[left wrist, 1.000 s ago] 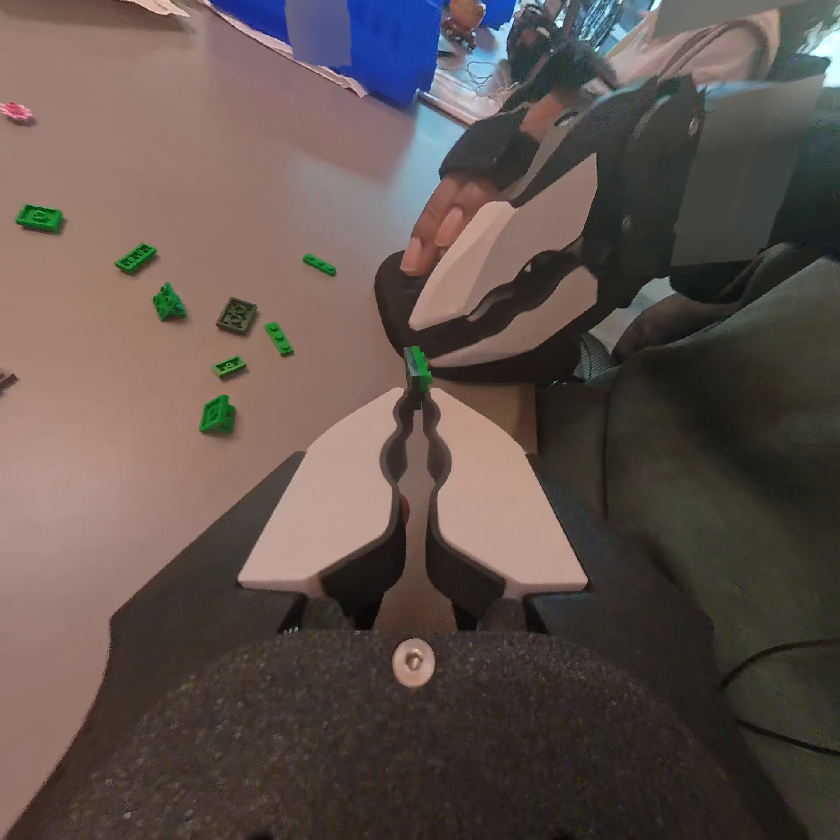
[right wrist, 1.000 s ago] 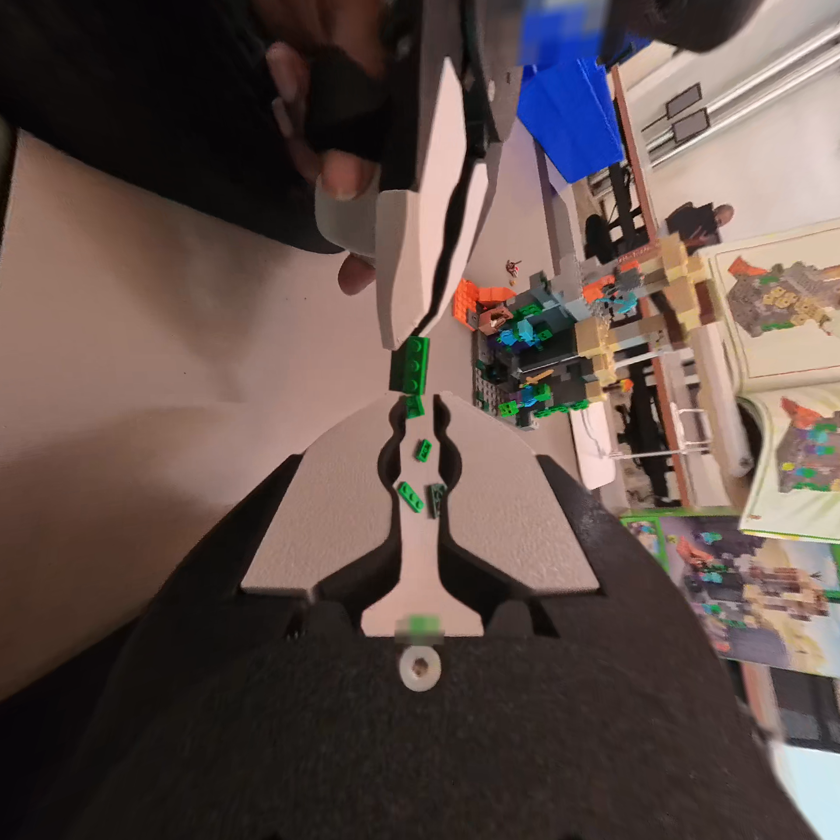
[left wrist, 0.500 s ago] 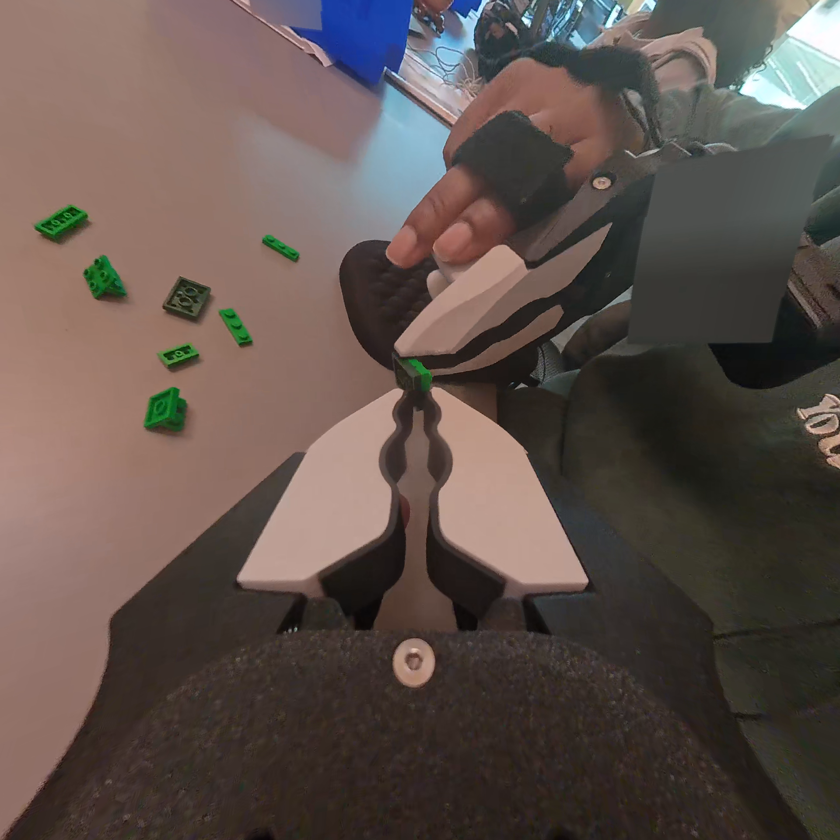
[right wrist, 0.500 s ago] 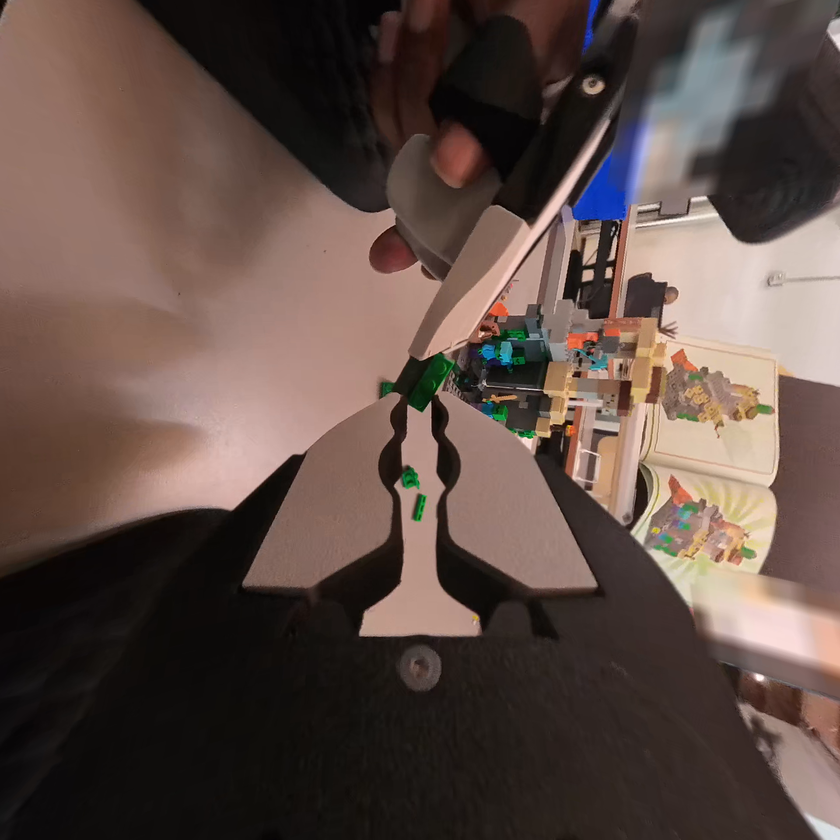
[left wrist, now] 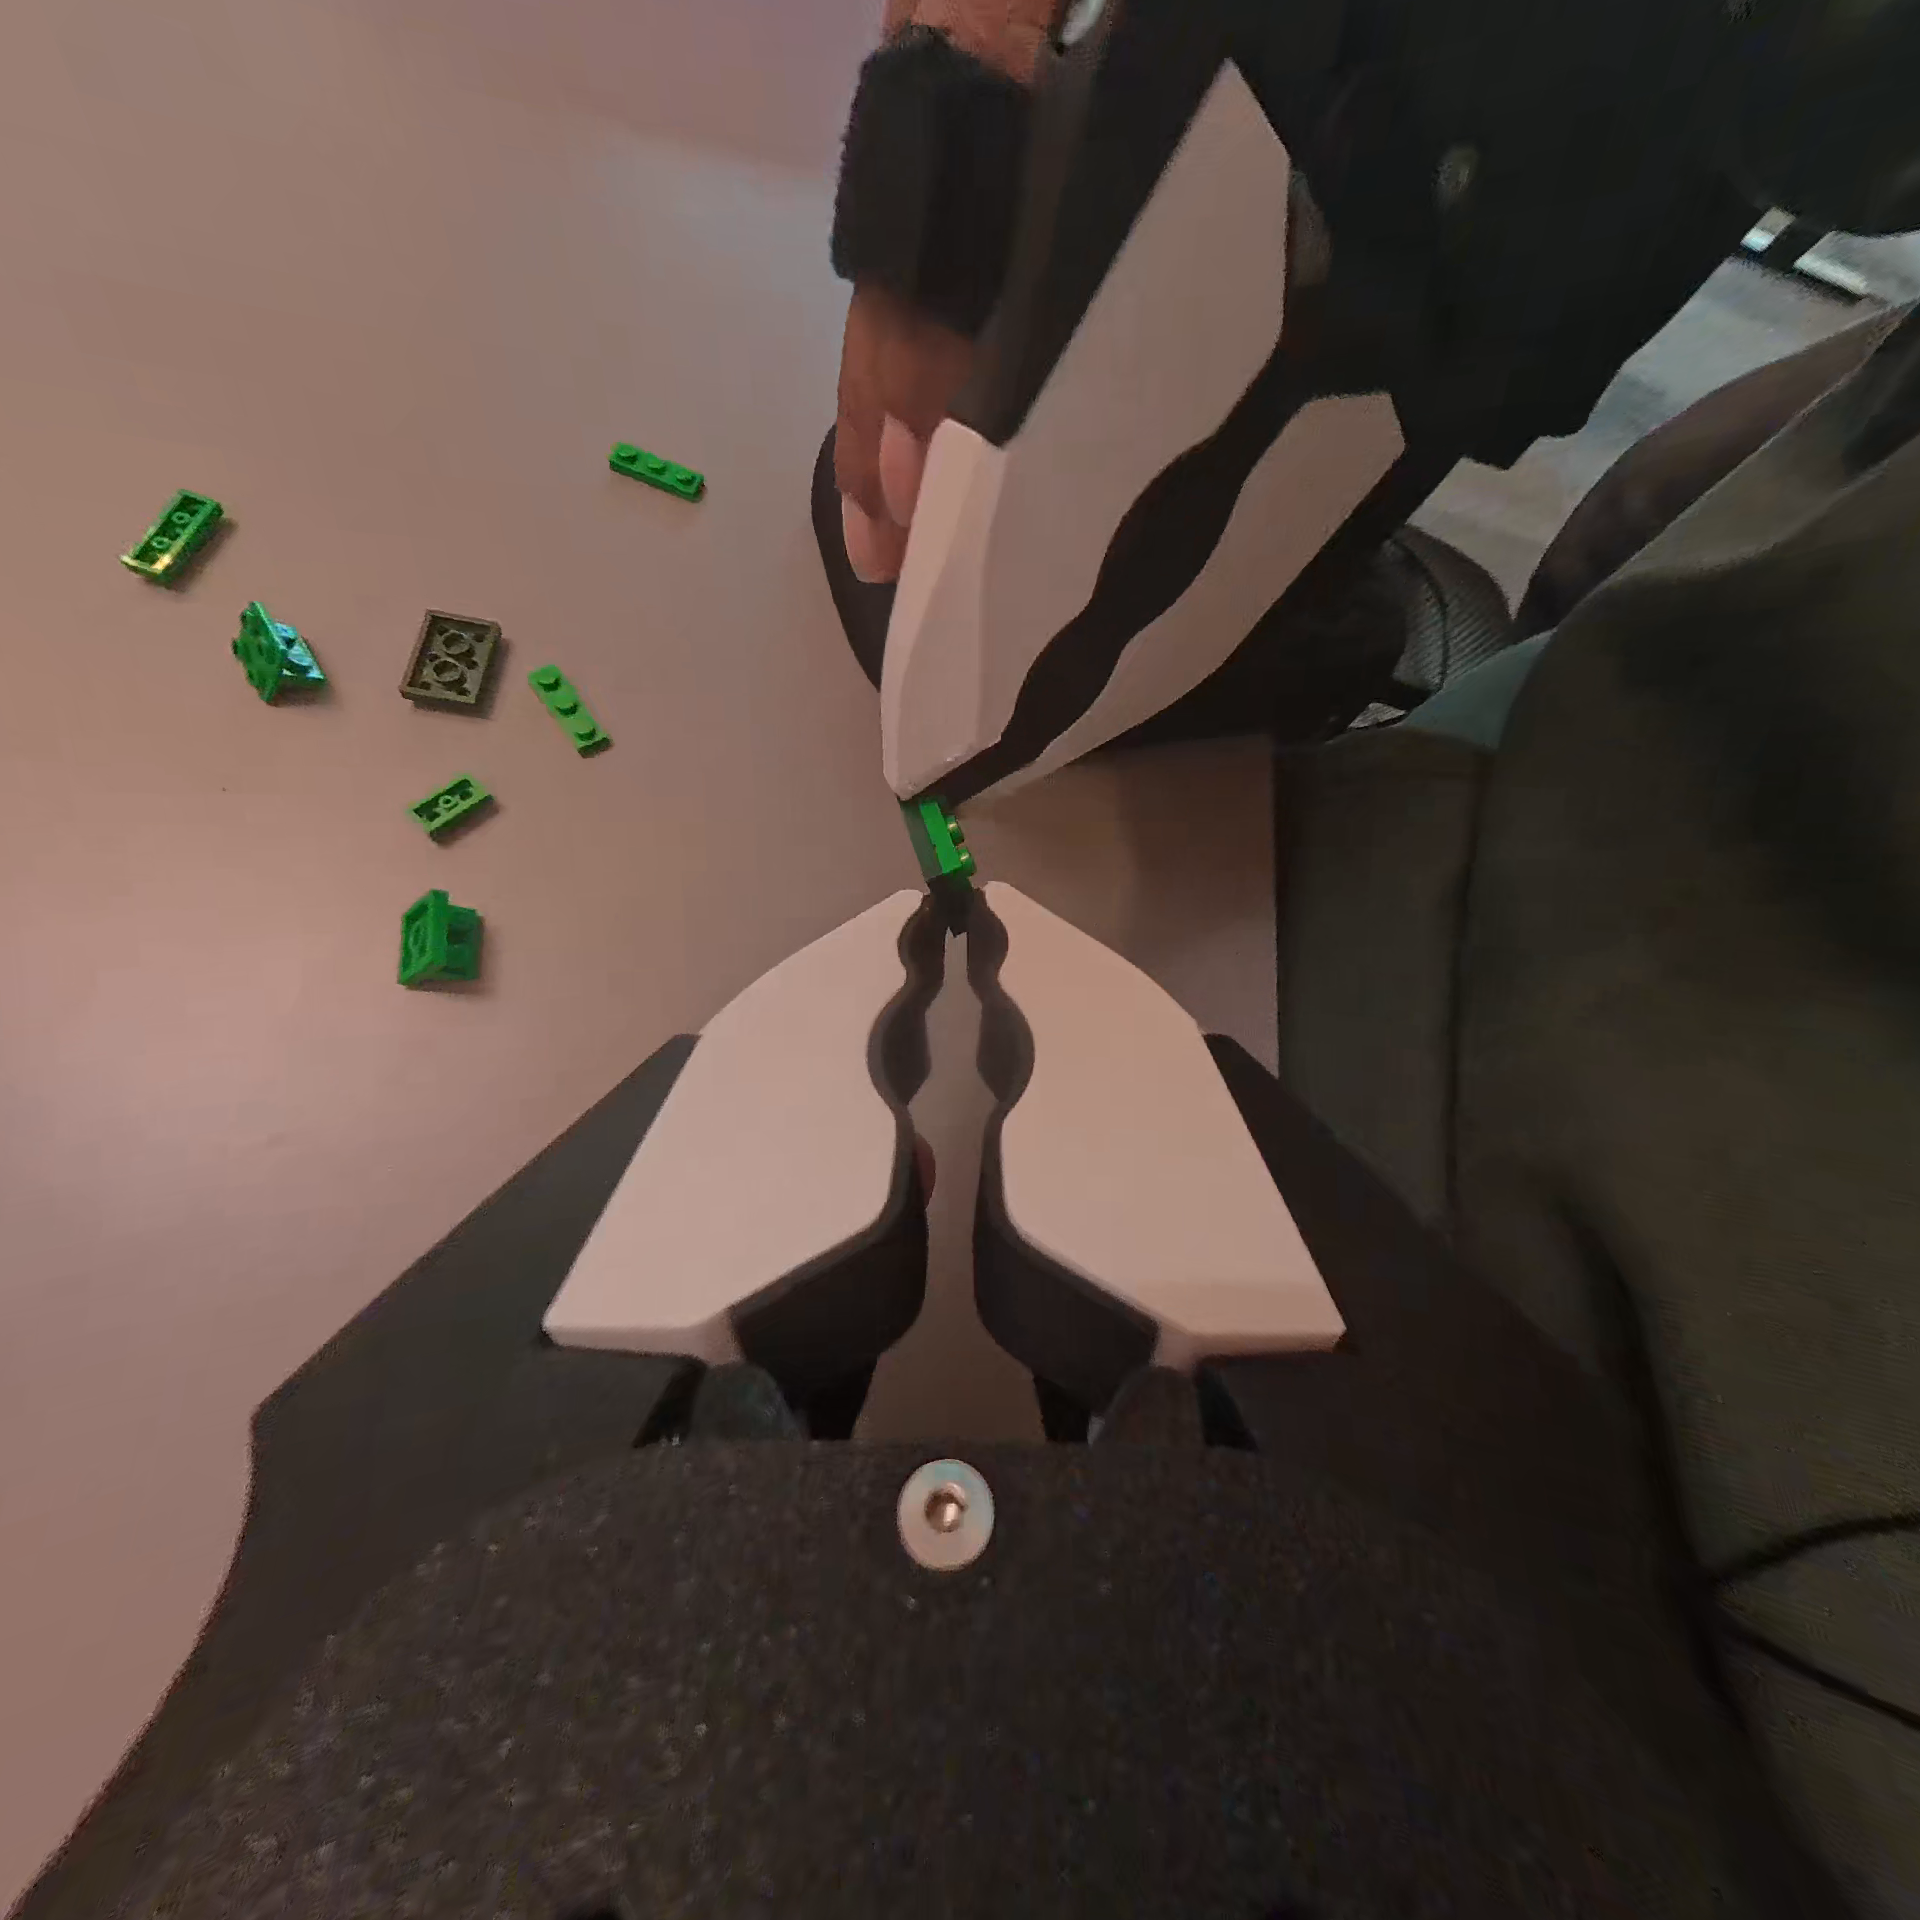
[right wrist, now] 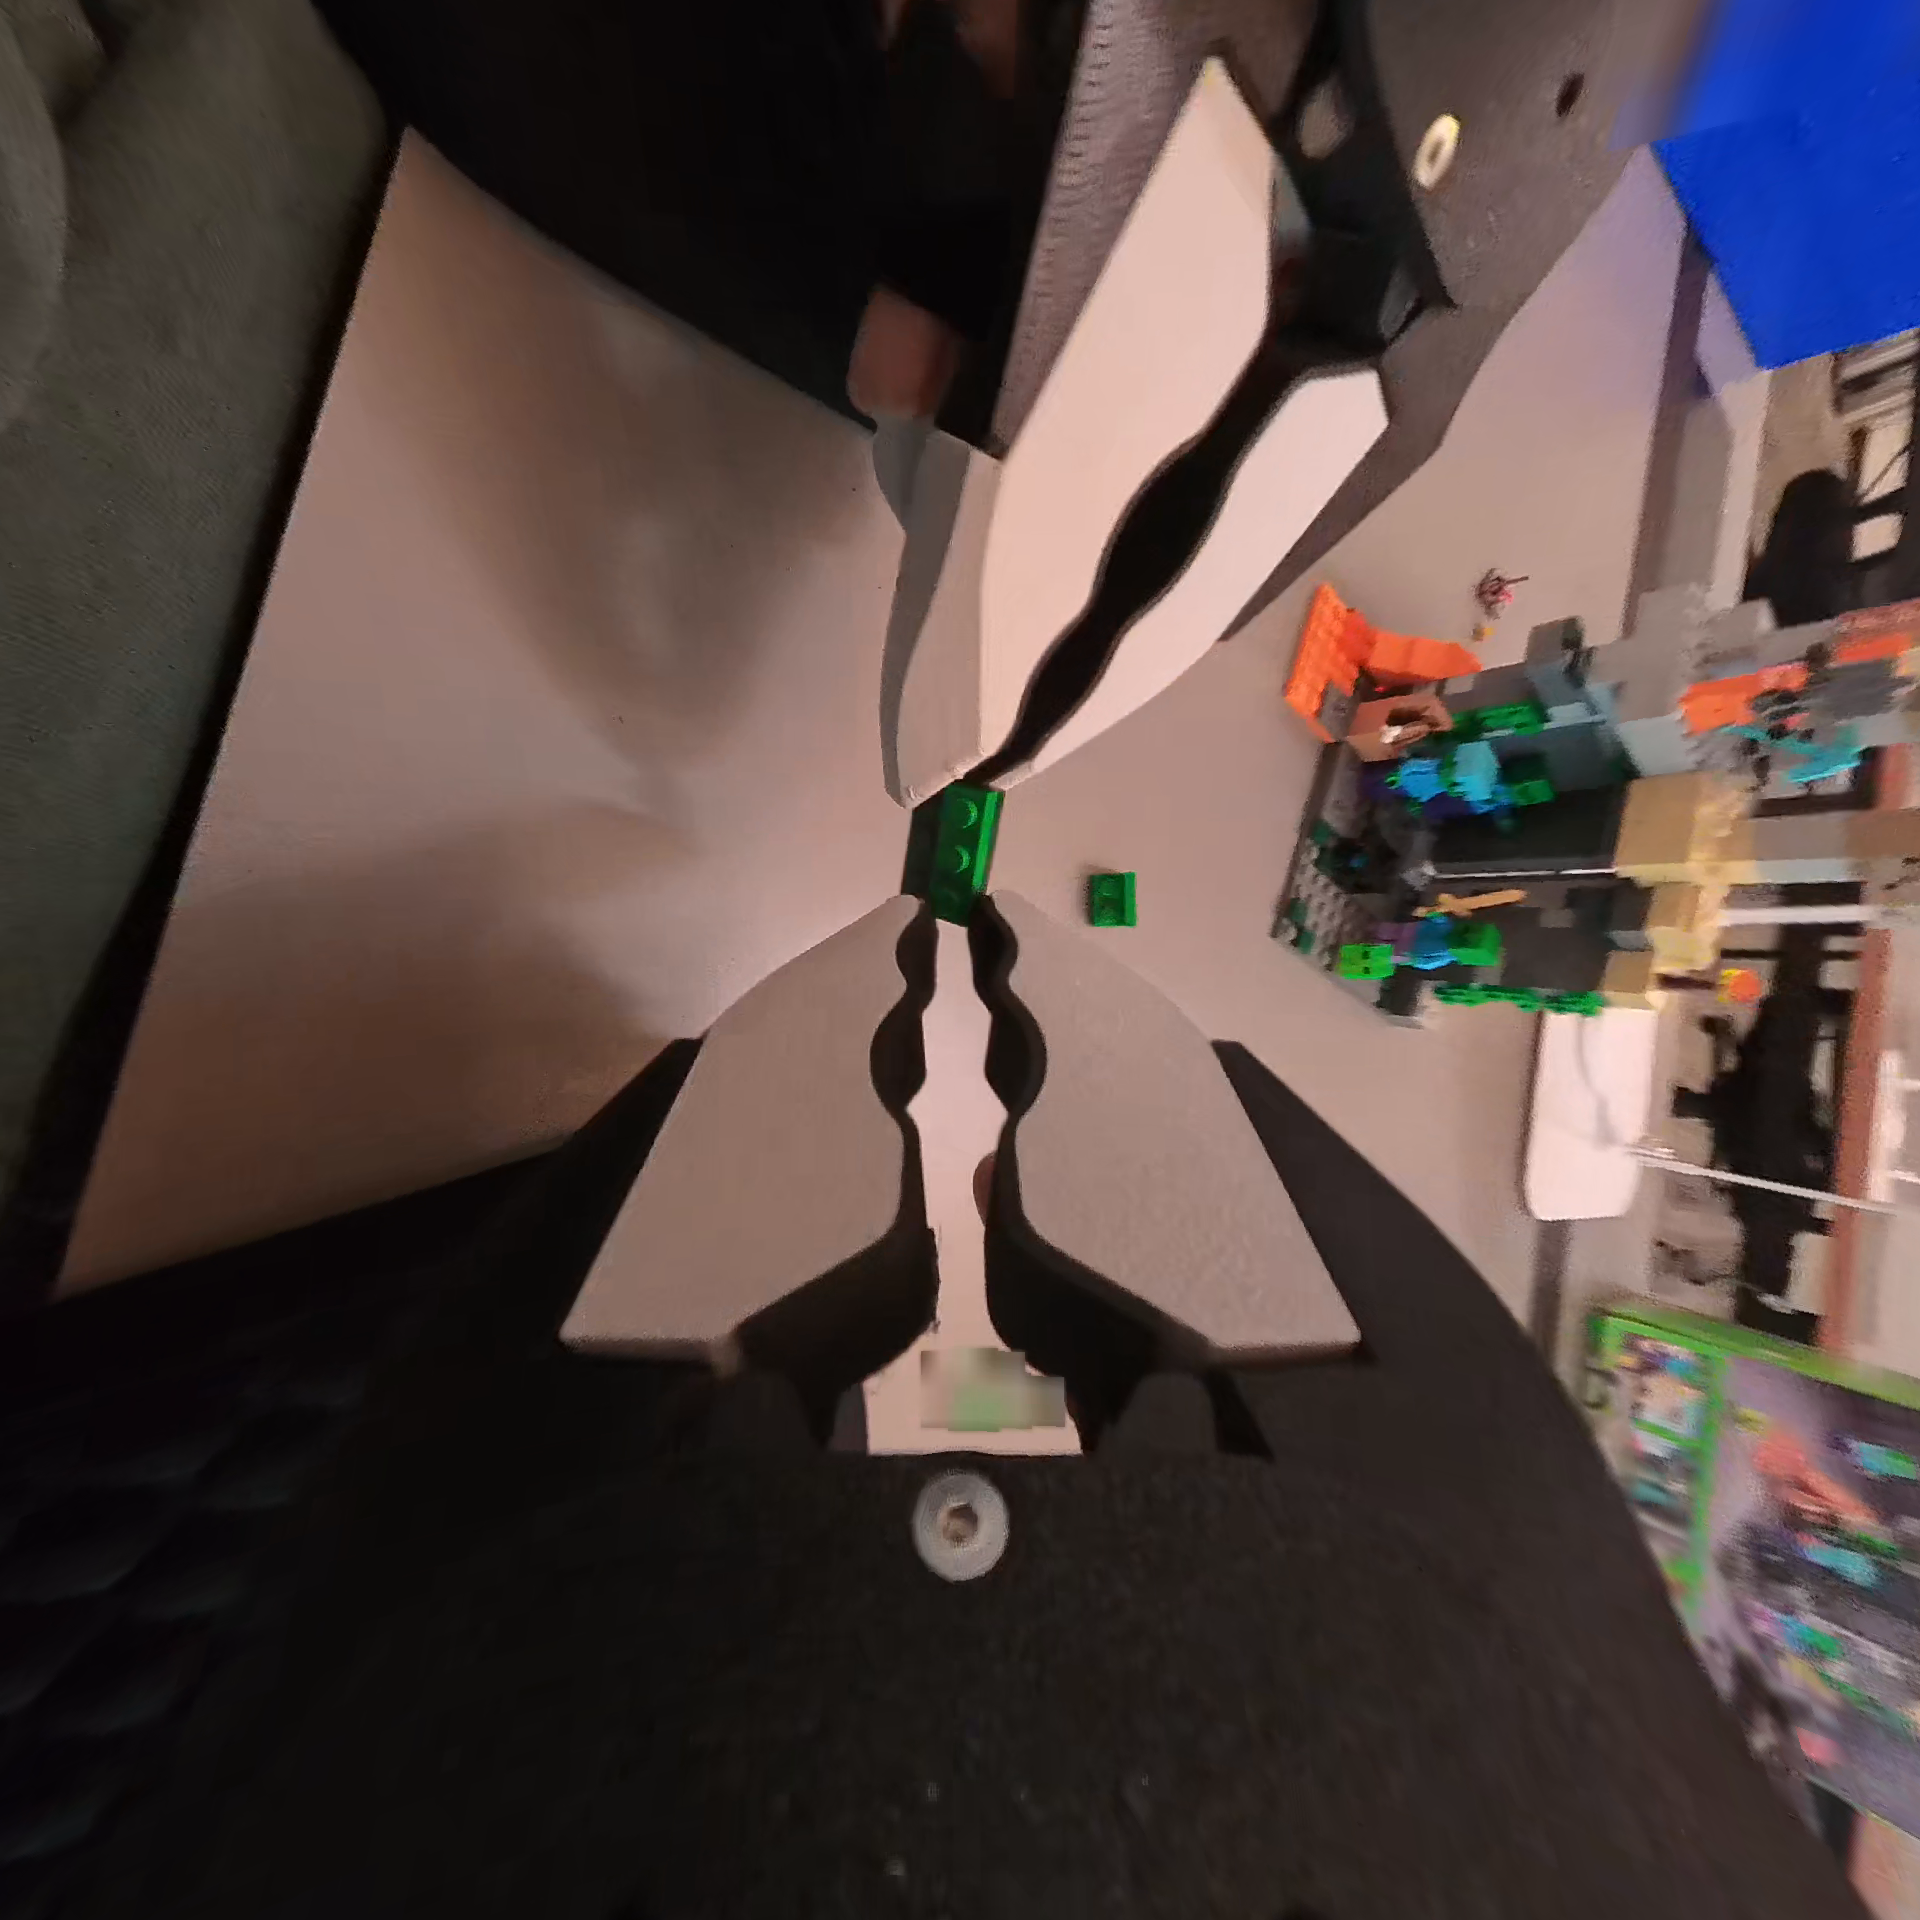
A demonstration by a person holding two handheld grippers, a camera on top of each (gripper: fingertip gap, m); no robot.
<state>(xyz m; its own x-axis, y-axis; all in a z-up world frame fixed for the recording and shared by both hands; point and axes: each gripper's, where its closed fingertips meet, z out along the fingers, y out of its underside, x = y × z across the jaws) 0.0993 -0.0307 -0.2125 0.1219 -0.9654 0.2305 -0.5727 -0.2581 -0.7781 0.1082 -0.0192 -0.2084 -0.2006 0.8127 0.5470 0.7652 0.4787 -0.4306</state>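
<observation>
Seven loose bricks lie on the tabletop (left wrist: pixel 312 260) in the left wrist view: six green pieces (left wrist: pixel 170 536) and one dark olive plate (left wrist: pixel 450 662). One more green brick (left wrist: pixel 943 840) sits between the two grippers. The right wrist view shows one built brick model (right wrist: pixel 1558 821) and one loose green plate (right wrist: pixel 1113 897).
</observation>
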